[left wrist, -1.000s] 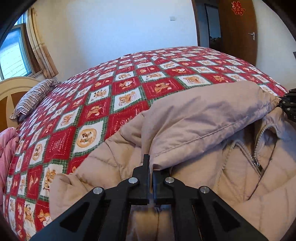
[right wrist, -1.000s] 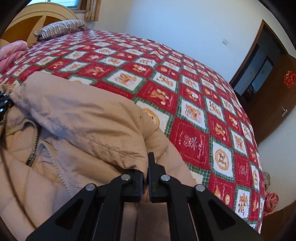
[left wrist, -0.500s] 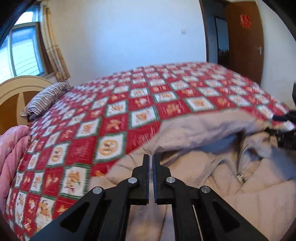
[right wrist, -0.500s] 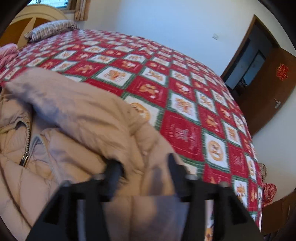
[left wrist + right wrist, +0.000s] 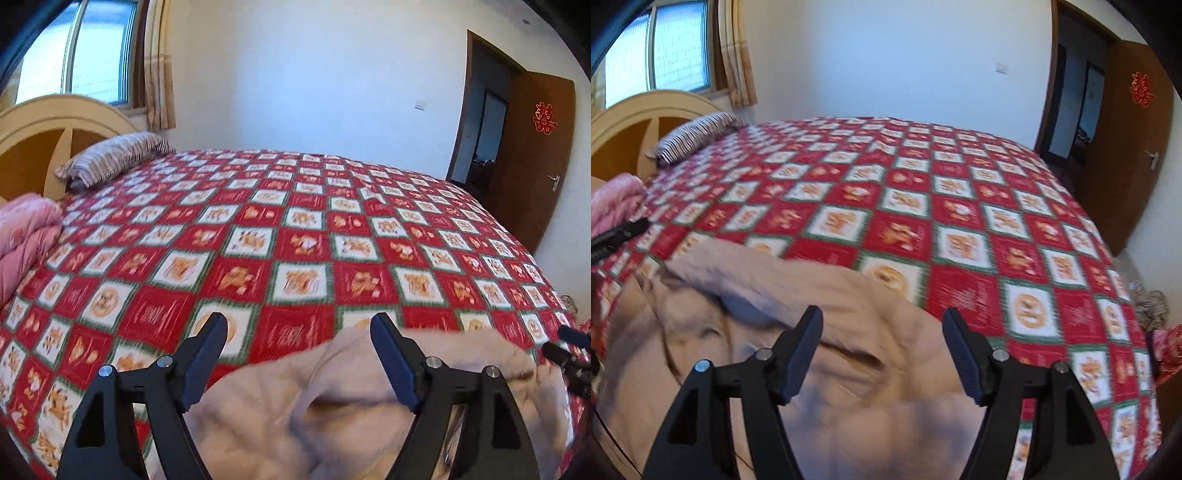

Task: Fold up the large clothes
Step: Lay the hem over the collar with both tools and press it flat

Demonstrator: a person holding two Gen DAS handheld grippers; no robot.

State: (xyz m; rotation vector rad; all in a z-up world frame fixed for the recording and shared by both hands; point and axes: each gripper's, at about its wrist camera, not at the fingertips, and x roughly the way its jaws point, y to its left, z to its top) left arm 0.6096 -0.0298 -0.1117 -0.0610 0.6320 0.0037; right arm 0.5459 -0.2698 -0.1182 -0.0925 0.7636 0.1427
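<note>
A puffy beige quilted jacket [image 5: 820, 332] lies rumpled at the bed's [image 5: 295, 236] near edge (soft folds, slightly blurred). Both the left gripper [image 5: 297, 332] and right gripper [image 5: 882, 326] have just been opening their jaws, now wide and empty above it. Checked red bedspread stretches bare beyond.

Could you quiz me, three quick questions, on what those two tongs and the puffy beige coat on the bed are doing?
1. True or false: the left tongs grip the beige coat.
2. The coat lies on: A) a red checked bedspread; B) bare floor; C) a chair.
3. Fill in: the right tongs stand ____ above the coat.

Key: 1. False: both tongs have just been opening, nothing pinched between them. 2. A. 3. Open.
</note>
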